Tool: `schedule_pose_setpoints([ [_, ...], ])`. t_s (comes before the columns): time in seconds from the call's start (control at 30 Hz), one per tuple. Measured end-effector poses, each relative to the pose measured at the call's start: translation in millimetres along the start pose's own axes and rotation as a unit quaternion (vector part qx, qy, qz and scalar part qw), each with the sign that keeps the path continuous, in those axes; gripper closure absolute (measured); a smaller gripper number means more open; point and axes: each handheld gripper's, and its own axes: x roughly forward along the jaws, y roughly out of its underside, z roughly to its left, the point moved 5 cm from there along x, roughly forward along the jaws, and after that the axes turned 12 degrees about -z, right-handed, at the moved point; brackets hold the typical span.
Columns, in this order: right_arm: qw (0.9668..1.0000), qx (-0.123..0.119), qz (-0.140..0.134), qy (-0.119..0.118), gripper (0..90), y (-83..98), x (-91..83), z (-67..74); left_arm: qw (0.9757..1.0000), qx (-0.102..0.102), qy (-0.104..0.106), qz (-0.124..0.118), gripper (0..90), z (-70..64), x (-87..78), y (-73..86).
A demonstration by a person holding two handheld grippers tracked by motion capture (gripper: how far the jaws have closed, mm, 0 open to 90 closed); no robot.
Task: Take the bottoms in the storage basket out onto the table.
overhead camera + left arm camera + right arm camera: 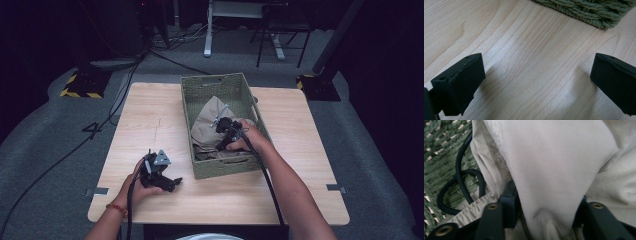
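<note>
The right hand-held gripper (224,131) reaches into the green woven basket (192,102) on the worktop (150,125), pinching a fold of the beige cloth (554,165) bundled inside, apparently to lift it, while the left hand-held gripper (167,181) rests spread and idle beside the basket.

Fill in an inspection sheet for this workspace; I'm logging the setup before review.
Surface: wooden table, bare around the basket.
Job's things: beige cloth bunched in a green woven basket.
Clutter: nothing seen.
Grippers: right tongs in the basket, a cloth fold between the jaws; left tongs open over the table.
Cables: one trails from each gripper; black cord in the basket.
Surroundings: grey floor, floor cables, stand bases.
</note>
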Motion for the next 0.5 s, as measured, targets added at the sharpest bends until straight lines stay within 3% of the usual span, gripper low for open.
schedule_pose_setpoints([
  [0.13, 0.9997, -0.014, 0.001, 0.018, 74.3, 0.6, -1.4, -1.5, 1.0, 0.0, 0.0, 0.0, 0.1, 0.1, 0.1, -0.1],
  [0.23, 0.9996, -0.021, -0.002, 0.019, 75.2, 0.9, -2.2, -1.8, 1.0, 0.0, 0.0, 0.0, 0.1, 0.1, 0.1, -0.1],
  [0.4, 0.9998, -0.013, -0.014, -0.001, 74.6, 0.8, -4.4, -0.8, 1.0, 0.0, 0.0, 0.0, 0.1, 0.1, 0.1, -0.1],
  [0.43, 0.9996, -0.015, -0.022, -0.014, 73.8, -0.2, -5.2, 1.5, 1.0, 0.001, 0.0, 0.0, 0.1, 0.1, 0.1, -0.1],
  [0.47, 0.9986, -0.019, -0.03, -0.041, 65.4, -1.5, -4.4, 7.6, 1.0, 0.0, 0.0, 0.0, 0.2, 0.1, 0.1, -0.1],
  [0.5, 0.9983, -0.023, -0.03, -0.045, 59.8, -1.8, -3.0, 9.6, 1.0, 0.0, 0.001, 0.0, 0.2, 0.1, 0.1, -0.1],
])
